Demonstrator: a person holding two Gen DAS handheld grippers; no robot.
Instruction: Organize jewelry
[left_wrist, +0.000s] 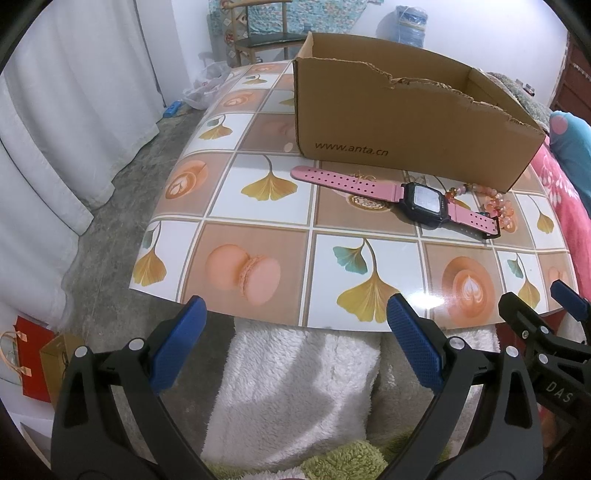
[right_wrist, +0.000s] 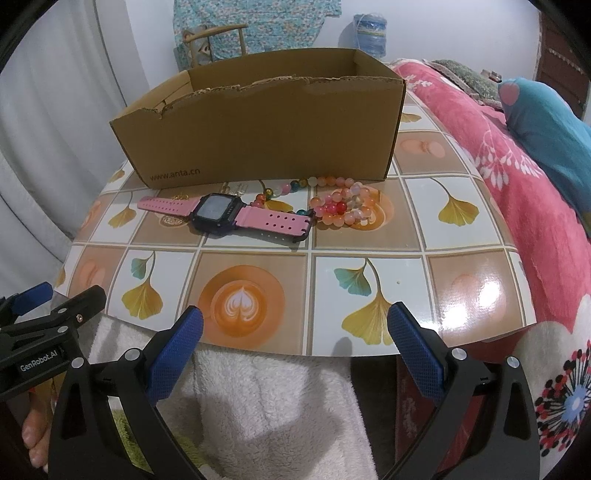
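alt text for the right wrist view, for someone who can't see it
A pink-strapped watch and a heap of beads lie on a patterned table before an open cardboard box. The open, empty right gripper hovers at the near edge.

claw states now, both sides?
Left claw: open, holding nothing.
Right claw: open, holding nothing.

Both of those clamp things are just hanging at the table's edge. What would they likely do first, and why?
Probably the right gripper moves forward toward the bead bracelet. Its jaws are open and empty, and the beads lie on its side, beside the pink watch, right in front of the cardboard box. The left gripper is open too, and nearer the watch.
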